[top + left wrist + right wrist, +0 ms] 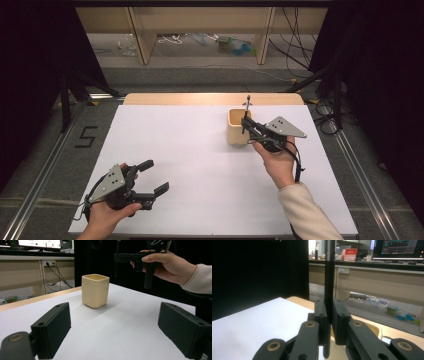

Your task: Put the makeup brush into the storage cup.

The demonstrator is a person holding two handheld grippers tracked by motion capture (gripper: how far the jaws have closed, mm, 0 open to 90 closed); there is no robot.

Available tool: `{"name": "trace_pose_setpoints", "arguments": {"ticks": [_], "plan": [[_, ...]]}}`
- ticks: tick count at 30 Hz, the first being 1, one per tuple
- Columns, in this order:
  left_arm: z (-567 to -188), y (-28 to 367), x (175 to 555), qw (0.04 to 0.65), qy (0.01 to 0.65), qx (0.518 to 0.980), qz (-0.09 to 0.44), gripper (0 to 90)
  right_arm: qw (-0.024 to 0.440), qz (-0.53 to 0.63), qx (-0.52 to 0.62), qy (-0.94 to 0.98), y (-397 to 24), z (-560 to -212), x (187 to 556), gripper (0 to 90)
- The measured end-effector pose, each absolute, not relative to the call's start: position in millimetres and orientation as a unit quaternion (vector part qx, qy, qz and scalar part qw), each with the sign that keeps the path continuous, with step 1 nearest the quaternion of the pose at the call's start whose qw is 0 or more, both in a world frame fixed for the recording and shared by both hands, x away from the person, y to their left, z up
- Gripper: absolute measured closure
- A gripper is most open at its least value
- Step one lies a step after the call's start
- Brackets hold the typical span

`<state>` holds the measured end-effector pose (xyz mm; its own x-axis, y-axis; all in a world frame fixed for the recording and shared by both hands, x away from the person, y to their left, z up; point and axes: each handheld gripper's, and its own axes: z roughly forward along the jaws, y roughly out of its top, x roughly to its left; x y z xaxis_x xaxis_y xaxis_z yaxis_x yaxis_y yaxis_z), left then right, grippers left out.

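Note:
A cream square cup [239, 131] stands upright on the white table [190, 165], right of the middle. My right gripper [246, 122] hovers over the cup's right rim, shut on a thin black pen [246, 112] that stands upright with its lower end over the cup's mouth. In the right gripper view the pen [329, 277] is pinched between the pads of this gripper [329, 315], with the cup's rim [374, 328] below. My left gripper [154, 176] rests open at the near left. Across its open span [117, 327] I see the cup [95, 290] and the right gripper [117, 257].
A wooden strip [210, 98] edges the table's far side. Beyond it stand wooden shelf legs [142, 40] with cables and small items on the floor. Black curtains flank both sides. A "5" mark [86, 136] lies on the floor at the left.

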<state>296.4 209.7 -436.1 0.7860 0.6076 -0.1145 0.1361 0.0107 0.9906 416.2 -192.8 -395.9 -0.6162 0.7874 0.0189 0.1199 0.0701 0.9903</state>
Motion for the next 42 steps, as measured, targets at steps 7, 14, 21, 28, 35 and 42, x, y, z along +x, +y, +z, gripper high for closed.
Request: {"name": "trace_pose_setpoints", "arguments": {"ticks": [7, 14, 21, 28, 35, 42], "plan": [[-435.9, 210.1, 295.9, 0.652, 0.277, 0.682, 0.18, 11.1, 0.289, 0.592, 0.336, 0.673, -191.8, -396.0, 419.1, 84.2], [-435.8, 210.2, 295.9, 0.653, 0.278, 0.682, 0.18, 11.3, 0.285, 0.594, 0.337, 0.673, -190.9, -395.7, 422.7, 84.2], [-435.8, 210.2, 295.9, 0.653, 0.278, 0.681, 0.18, 11.4, 0.286, 0.592, 0.338, 0.674, -190.0, -395.3, 426.0, 84.2], [-435.2, 211.2, 296.3, 0.653, 0.275, 0.682, 0.184, 11.7, 0.289, 0.588, 0.339, 0.675, -189.0, -393.8, 428.5, 84.2], [-435.6, 210.6, 296.1, 0.653, 0.276, 0.682, 0.182, 11.7, 0.289, 0.591, 0.34, 0.672, -187.6, -392.7, 430.1, 84.2], [-435.7, 210.8, 296.2, 0.653, 0.276, 0.681, 0.182, 11.7, 0.288, 0.588, 0.342, 0.674, -186.5, -392.9, 431.9, 84.2]]}}
